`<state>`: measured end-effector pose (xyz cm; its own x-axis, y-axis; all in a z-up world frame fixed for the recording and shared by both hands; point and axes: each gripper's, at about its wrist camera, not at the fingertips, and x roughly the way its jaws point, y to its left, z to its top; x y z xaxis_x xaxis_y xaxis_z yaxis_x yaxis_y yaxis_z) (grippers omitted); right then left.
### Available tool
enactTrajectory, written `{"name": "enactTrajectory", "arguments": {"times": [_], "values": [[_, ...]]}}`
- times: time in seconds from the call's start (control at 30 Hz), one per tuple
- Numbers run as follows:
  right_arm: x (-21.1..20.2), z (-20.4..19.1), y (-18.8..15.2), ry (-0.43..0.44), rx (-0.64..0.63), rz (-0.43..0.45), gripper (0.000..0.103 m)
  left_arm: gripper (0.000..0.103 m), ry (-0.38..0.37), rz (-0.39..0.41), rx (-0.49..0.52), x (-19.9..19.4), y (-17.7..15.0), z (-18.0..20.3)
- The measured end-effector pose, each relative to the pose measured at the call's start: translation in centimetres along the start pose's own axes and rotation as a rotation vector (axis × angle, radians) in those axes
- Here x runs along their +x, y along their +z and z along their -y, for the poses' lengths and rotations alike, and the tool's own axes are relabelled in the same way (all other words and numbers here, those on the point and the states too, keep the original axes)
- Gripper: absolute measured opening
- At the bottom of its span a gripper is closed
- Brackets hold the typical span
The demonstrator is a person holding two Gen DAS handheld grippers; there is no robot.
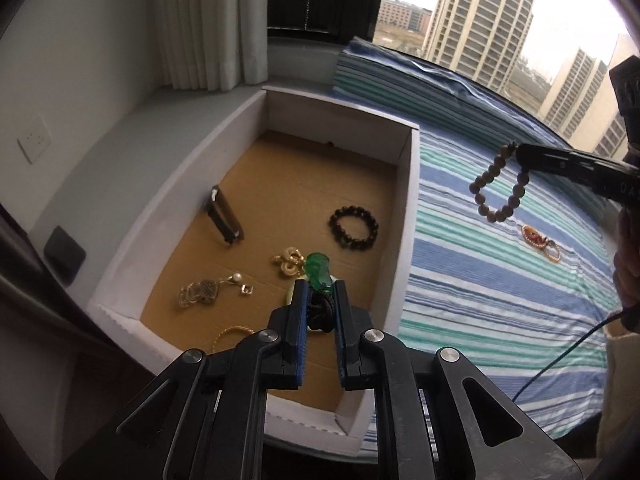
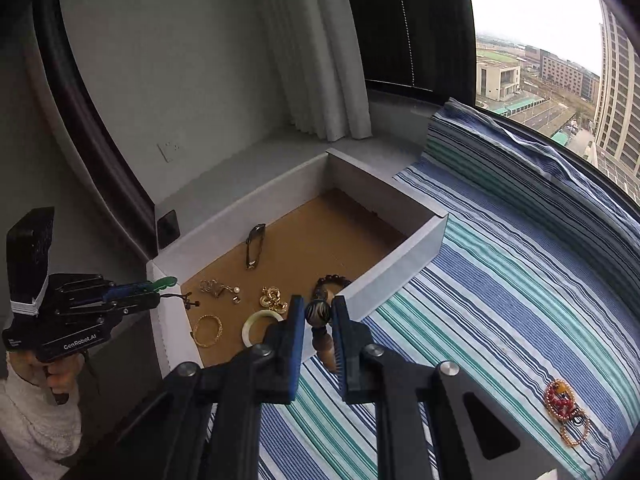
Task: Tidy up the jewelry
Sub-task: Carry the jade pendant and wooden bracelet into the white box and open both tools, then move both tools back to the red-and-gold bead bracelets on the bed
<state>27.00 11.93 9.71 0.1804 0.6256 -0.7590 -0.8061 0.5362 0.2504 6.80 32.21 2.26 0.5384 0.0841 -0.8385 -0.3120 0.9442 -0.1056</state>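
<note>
A striped blue-and-green cloth (image 2: 500, 280) covers the window ledge, and on its left edge sits a shallow white box (image 1: 408, 184) with a brown cardboard floor. The left gripper (image 1: 320, 292) hangs over the near end of that box, its fingers pinching a green pendant (image 1: 318, 272) by its knotted black cord, so the stone sticks out just past the tips, above the box floor. The right gripper (image 2: 318, 312) is off to the side, over the cloth just beside the box's right wall, pressed onto a wooden bead bracelet (image 1: 500, 184) that dangles from its tips in a loop, clear of the cloth. Inside the box lie a dark hair clip (image 1: 224, 216) near the left wall, a black bead bracelet (image 1: 354, 227) toward the right wall, a gold brooch (image 1: 287, 264) in the middle, a gold pearl piece (image 1: 208, 290) further left, a pale bangle (image 2: 256, 326) and a gold chain ring (image 2: 208, 330) at the near end. Well apart, out on the cloth, rests a small red-and-gold ornament (image 2: 562, 400).
</note>
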Motion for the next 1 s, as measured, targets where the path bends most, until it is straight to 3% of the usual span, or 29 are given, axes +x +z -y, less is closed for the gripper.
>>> {"name": "enactTrajectory", "arguments": {"times": [0.2, 0.43, 0.63, 0.77, 0.8, 0.83, 0.87, 0.9, 1.0], "values": [[6.5, -2.8, 3.5, 0.063, -0.007, -0.045, 0.014, 0.010, 0.006, -0.110, -0.045, 4.0, -1.7, -2.7], [13.1, -4.9, 6.0, 0.052, -0.034, -0.119, 0.014, 0.010, 0.013, -0.219, -0.047, 6.3, -2.1, -3.8], [16.3, -5.7, 7.1, 0.024, -0.074, -0.146, 0.014, 0.010, 0.047, -0.231, -0.046, 7.0, -1.6, -4.6], [18.0, -5.6, 7.6, 0.006, -0.070, -0.117, 0.016, 0.012, 0.088, -0.225, -0.081, 7.9, -1.2, -5.6], [18.0, -5.4, 7.7, 0.002, -0.063, -0.101, 0.019, 0.022, 0.099, -0.226, -0.086, 8.0, -1.2, -5.7], [18.1, -5.3, 7.9, -0.009, -0.053, -0.085, 0.025, 0.045, 0.110, -0.226, -0.089, 8.1, -1.2, -5.7], [17.8, -5.0, 7.9, -0.017, -0.037, -0.070, 0.034, 0.059, 0.125, -0.219, -0.095, 8.1, -1.1, -5.7], [17.4, -4.7, 8.0, -0.013, -0.019, -0.058, 0.035, 0.075, 0.140, -0.200, -0.102, 7.9, -1.0, -5.6], [15.4, -3.8, 7.6, -0.022, 0.001, -0.018, 0.035, 0.078, 0.164, -0.162, -0.091, 7.2, -1.0, -5.0]]}}
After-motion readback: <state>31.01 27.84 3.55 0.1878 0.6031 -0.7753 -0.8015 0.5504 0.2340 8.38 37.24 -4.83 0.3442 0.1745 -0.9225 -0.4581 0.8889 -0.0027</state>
